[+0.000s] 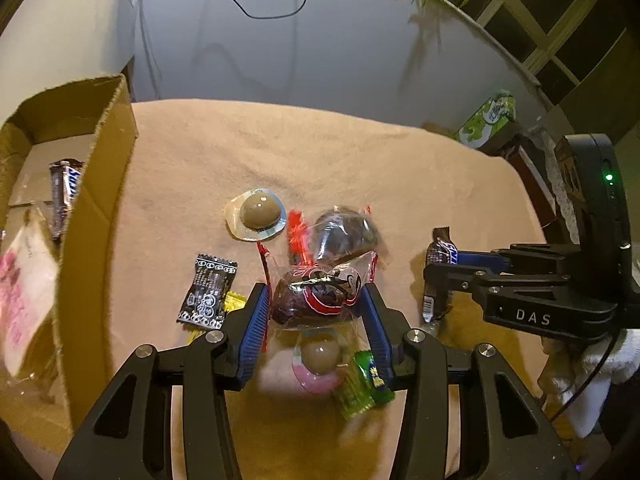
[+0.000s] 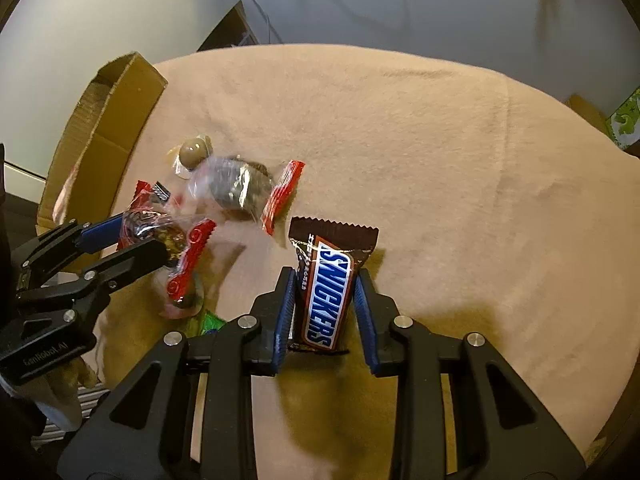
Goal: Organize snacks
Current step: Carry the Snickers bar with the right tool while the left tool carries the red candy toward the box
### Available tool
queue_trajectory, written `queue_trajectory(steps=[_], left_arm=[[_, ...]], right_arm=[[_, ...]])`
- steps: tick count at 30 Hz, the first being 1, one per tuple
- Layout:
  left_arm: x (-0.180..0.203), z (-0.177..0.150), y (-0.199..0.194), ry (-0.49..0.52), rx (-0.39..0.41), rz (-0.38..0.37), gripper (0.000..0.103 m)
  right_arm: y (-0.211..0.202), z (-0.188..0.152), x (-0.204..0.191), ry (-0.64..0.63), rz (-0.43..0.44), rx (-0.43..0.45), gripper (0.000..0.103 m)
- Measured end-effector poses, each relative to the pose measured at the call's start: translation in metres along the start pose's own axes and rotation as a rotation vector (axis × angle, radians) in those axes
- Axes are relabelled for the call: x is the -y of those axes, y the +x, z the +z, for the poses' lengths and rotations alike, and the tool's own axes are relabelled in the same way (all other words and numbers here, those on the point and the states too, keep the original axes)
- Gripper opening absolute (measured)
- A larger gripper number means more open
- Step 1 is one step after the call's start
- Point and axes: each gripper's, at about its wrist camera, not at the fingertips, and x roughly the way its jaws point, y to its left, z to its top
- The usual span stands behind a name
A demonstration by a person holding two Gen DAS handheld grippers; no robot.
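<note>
- The left gripper (image 1: 316, 312) is clamped on a dark round snack in a clear wrapper with red ends (image 1: 316, 294); both blue pads press its sides, and it seems to be just off the cloth, though the view does not settle that.
- The right gripper (image 2: 325, 308) holds a Snickers bar (image 2: 326, 292) upright between its pads, jaws narrow around the wrapper.
- A cardboard box (image 1: 100, 184) stands at the left edge of the worktop, which is covered by a peach cloth (image 1: 320, 152).
- Inside the box lie another Snickers bar (image 1: 64, 196) and a white packet with pink print (image 1: 24, 280).
- To the right of the box, on the cloth, lies a small black sachet with white print (image 1: 208, 290), with a yellow wrapper (image 1: 234, 302) poking out from under it.
- Farther from the box sits a brown egg in a clear pack (image 1: 258, 216), and beside that a second dark round snack in a clear wrapper (image 1: 344, 232).
- Beneath the left gripper's load lie another brown egg in a pinkish pack (image 1: 320, 360) and a green sweet (image 1: 364, 384), touching each other.
- A green tissue box (image 1: 486, 116) stands beyond the far right corner of the cloth, well apart from the cardboard box.
</note>
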Motion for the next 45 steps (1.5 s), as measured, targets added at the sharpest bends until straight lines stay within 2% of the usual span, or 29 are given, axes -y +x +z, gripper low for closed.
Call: queue_trajectory(steps=[9, 13, 20, 35, 45], left_arm=[[-0.011, 0.001, -0.032, -0.03, 0.068, -0.003, 0.045], [-0.016, 0.002, -0.044, -0.035, 0.097, 0.007, 0.045], [-0.035, 0.005, -0.062, -0.074, 0.143, 0.039, 0.045], [-0.11, 0.011, -0.093, -0.193, 0.241, 0.166, 0.045], [-0.146, 0.011, -0.096, -0.241, 0.252, 0.217, 0.045]], right_arm=[[-0.037, 0.003, 0.009, 0.005, 0.015, 0.065, 0.03], [-0.047, 0.012, 0.0, -0.014, 0.031, 0.088, 0.03], [-0.05, 0.036, -0.035, -0.067, 0.063, 0.113, 0.03], [-0.037, 0.103, -0.132, -0.243, 0.128, 0.116, 0.03], [-0.018, 0.134, -0.19, -0.328, 0.169, 0.089, 0.03]])
